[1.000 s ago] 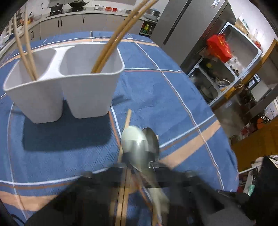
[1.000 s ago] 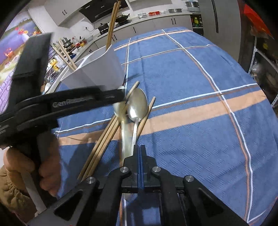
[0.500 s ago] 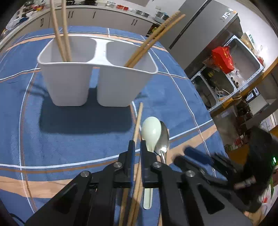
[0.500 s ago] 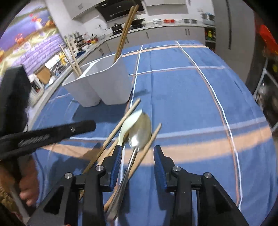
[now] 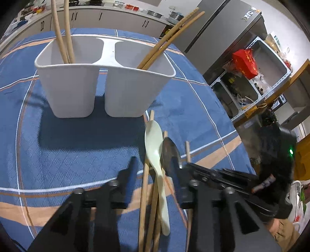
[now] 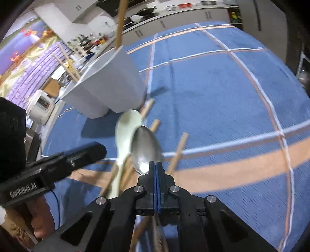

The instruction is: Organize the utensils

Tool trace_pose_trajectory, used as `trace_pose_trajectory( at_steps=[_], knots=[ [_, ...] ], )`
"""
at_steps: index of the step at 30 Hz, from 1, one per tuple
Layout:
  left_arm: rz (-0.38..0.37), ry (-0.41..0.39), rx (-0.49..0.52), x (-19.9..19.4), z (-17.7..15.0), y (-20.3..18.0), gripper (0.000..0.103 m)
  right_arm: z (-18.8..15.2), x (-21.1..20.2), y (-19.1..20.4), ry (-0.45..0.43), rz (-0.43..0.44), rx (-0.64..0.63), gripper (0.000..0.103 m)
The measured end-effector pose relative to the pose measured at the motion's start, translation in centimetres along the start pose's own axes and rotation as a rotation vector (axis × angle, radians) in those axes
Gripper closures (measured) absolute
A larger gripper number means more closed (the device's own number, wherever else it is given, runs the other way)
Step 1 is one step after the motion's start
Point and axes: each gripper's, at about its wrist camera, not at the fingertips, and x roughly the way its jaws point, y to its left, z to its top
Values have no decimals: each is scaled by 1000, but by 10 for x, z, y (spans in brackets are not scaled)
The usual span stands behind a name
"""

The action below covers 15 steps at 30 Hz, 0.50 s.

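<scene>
A white two-compartment holder [image 5: 100, 81] stands on the blue cloth, with wooden chopsticks [image 5: 64, 33] upright in each compartment. In front of it lie loose chopsticks [image 5: 144, 186], a pale plastic spoon [image 5: 155, 147] and a metal spoon [image 5: 170, 153]. My left gripper [image 5: 153, 166] is open, its fingers either side of the chopsticks and the pale spoon. My right gripper [image 6: 156, 166] is shut on the metal spoon [image 6: 145, 151] at the neck of its bowl. The holder also shows in the right wrist view [image 6: 108, 83].
The blue plaid tablecloth [image 6: 222, 93] covers the round table. A steel fridge [image 5: 222, 33] and a metal rack with a red bag [image 5: 245, 62] stand beyond the right edge. Kitchen counters [image 5: 96, 11] run along the back.
My left gripper has opened around the utensil pile. My right gripper has closed from open onto the metal spoon. Both grippers have moved closer to the pile.
</scene>
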Motion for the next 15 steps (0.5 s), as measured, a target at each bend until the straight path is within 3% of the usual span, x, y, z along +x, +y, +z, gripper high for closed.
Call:
trace_pose_trajectory(
  at_steps=[3,7,9,10,11,15],
  knots=[
    [11,7,2,12,8,-3,66,-4,-10,-9,-21,-36,4,102],
    [42,27,11,33,20,-4,66,-7,-17,-17,-44,-10,28,101],
    [24,49,-13,41,24,-1,77,-8,-22,-21,-59,10,28,88],
    [-7,59,-34,44,25,1,96,-7,-24,-20,-64,21,24,69],
    [-20,66,-50,46,25,1,96,-5,-24,-20,-68,26,18,56],
    [2,44,-54,46,22,-2,97,6,-14,-10,-60,47,-34,55]
  ],
)
